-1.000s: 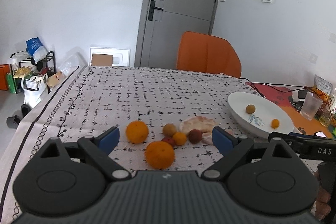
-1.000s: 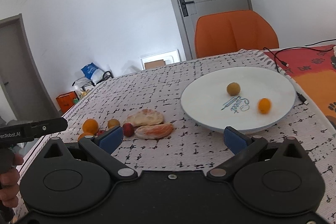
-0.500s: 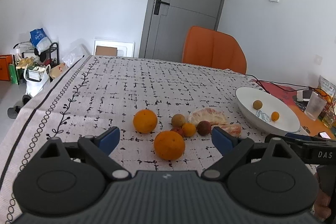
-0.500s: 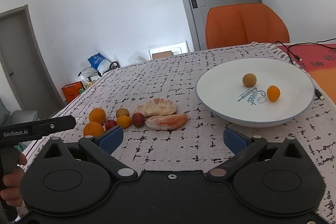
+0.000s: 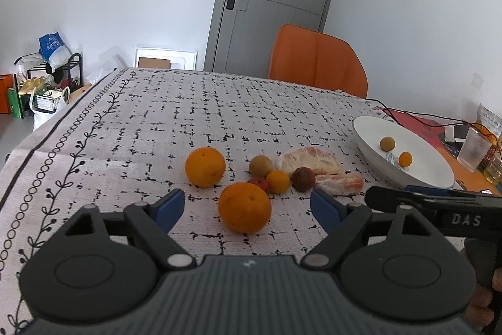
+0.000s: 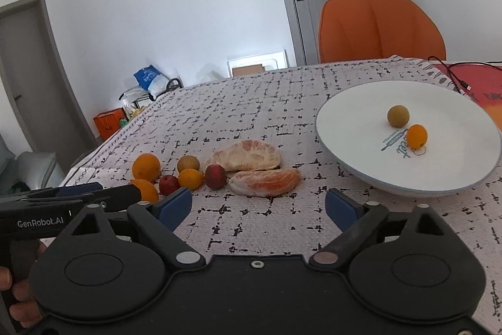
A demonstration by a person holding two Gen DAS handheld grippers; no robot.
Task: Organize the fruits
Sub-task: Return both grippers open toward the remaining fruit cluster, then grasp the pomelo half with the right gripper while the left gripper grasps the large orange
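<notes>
A cluster of fruit lies on the patterned tablecloth: a near orange, a far orange, a brown longan, a small kumquat, a red lychee and two peeled pomelo pieces. A white plate holds a longan and a kumquat. My left gripper is open, with the near orange between its blue fingertips. My right gripper is open and empty, just short of the front pomelo piece.
An orange chair stands behind the table's far edge. A red mat with cables, a clear glass and small items lie right of the plate. The table's left edge drops to a cluttered floor.
Both grippers have moved forward toward the fruit cluster. The near orange now sits between the left fingertips. Both stay open.
</notes>
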